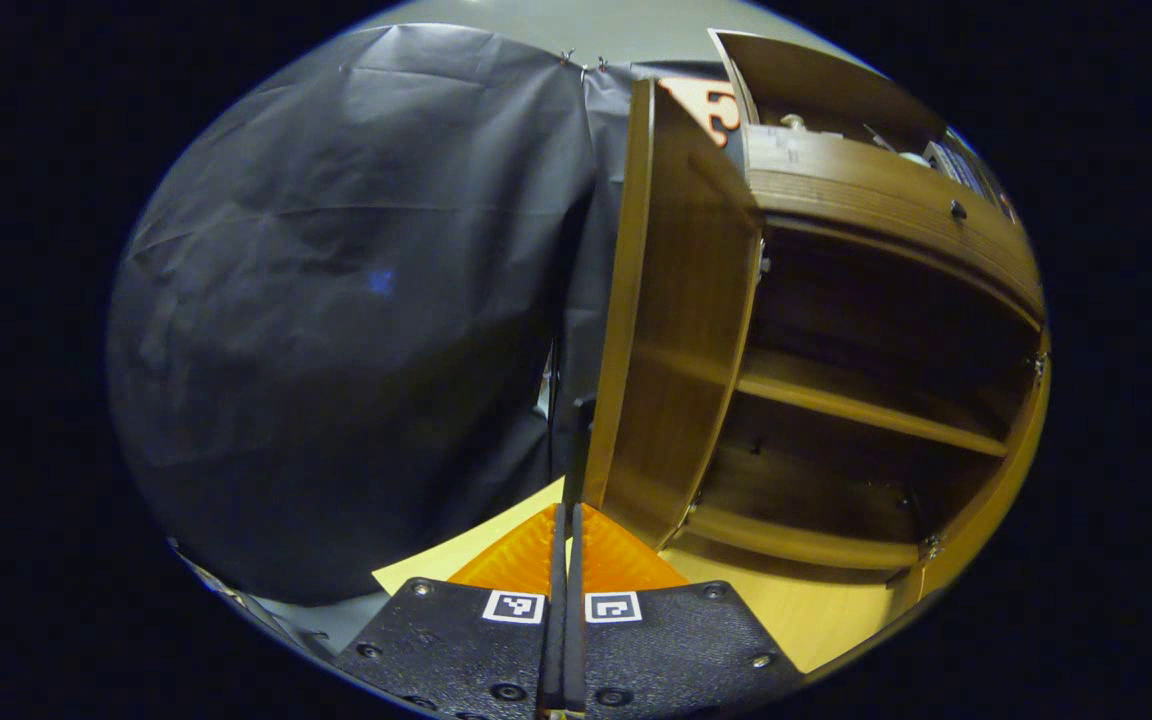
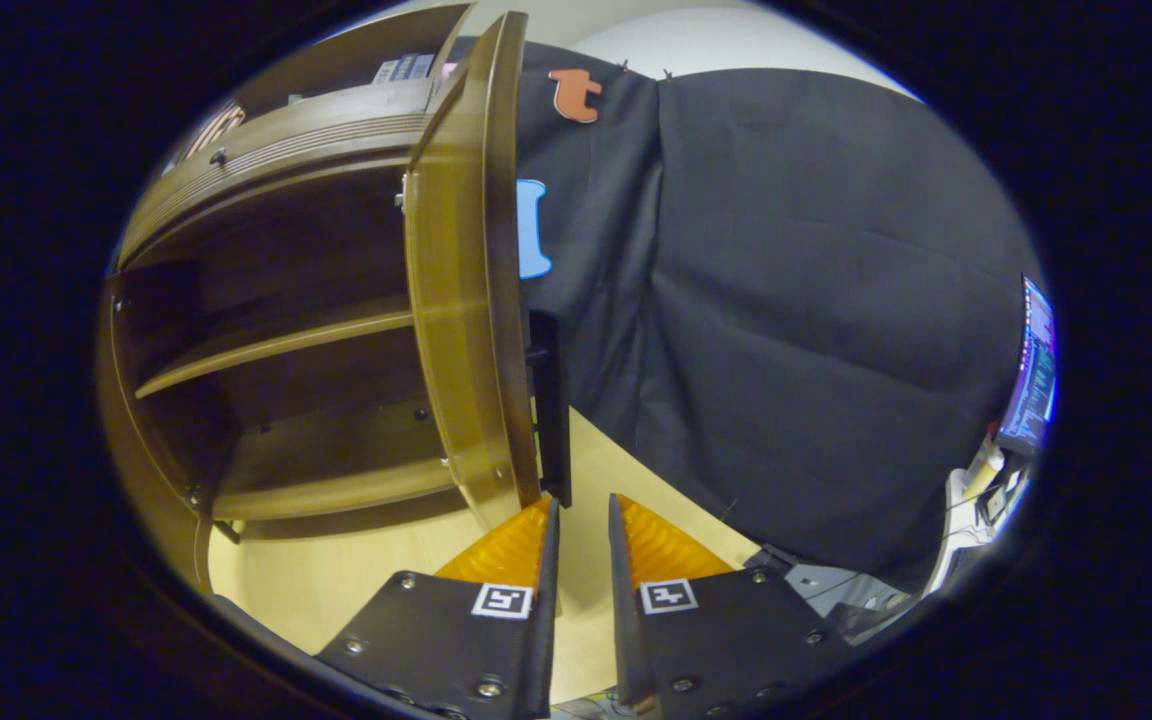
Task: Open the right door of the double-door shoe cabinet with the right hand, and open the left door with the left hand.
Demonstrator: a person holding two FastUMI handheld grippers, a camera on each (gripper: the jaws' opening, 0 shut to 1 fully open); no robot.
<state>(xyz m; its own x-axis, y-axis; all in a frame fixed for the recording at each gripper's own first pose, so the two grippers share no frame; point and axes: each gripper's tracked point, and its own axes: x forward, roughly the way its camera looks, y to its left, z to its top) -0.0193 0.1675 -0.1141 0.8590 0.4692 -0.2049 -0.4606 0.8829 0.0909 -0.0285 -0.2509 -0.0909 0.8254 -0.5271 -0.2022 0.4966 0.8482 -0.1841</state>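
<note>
The left door (image 1: 671,330) stands swung wide open just ahead of the left gripper (image 1: 566,520), whose fingers are clenched, seemingly on the dark handle (image 1: 576,440) at its edge. The right door (image 2: 466,290) also stands open; the right gripper (image 2: 581,515), released, sits just below its handle (image 2: 548,400).

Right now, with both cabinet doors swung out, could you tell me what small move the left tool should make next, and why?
Probably open the left tool and let go of the dark bar handle. The brown wooden left door already stands wide open, and the tool looks shut on that handle. The right tool is open beside the wide-open brown wooden right door.
</note>
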